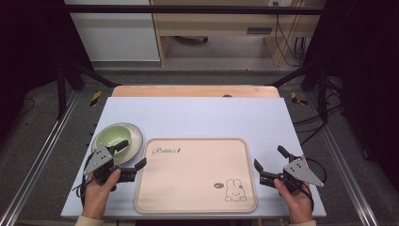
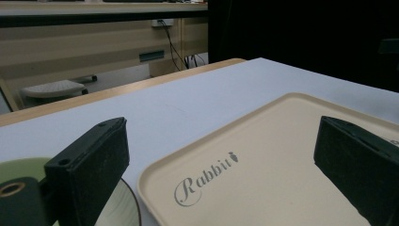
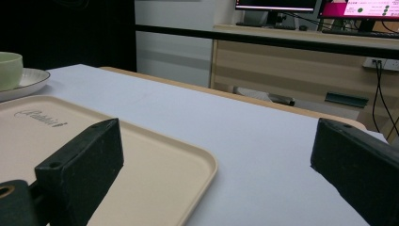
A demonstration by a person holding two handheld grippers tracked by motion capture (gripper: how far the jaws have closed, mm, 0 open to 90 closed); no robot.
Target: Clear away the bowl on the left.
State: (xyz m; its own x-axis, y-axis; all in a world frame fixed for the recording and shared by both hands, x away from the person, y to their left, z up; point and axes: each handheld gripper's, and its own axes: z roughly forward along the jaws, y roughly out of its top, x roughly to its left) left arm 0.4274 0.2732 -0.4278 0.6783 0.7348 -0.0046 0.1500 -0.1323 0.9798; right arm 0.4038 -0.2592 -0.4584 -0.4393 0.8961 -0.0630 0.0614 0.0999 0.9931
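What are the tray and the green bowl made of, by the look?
Tray: likely plastic or melamine; matte beige, moulded rounded rim, printed rabbit. Green bowl: probably glazed ceramic; smooth and thick-walled, though melamine is possible. It sits on a pale plate.

A pale lavender-white tabletop [image 1: 197,117] with a light wooden edge strip [image 1: 195,91] stands on a grey carpeted floor [image 1: 42,155], with dark metal frame bars [image 1: 188,9] above and at both sides. Behind it is a light wooden desk [image 1: 216,23] with black cables [image 1: 289,42] hanging at its right, beside a white wall panel [image 1: 113,33]. A computer monitor [image 3: 275,4] sits on the desk top, and the surroundings to either side fall into darkness.
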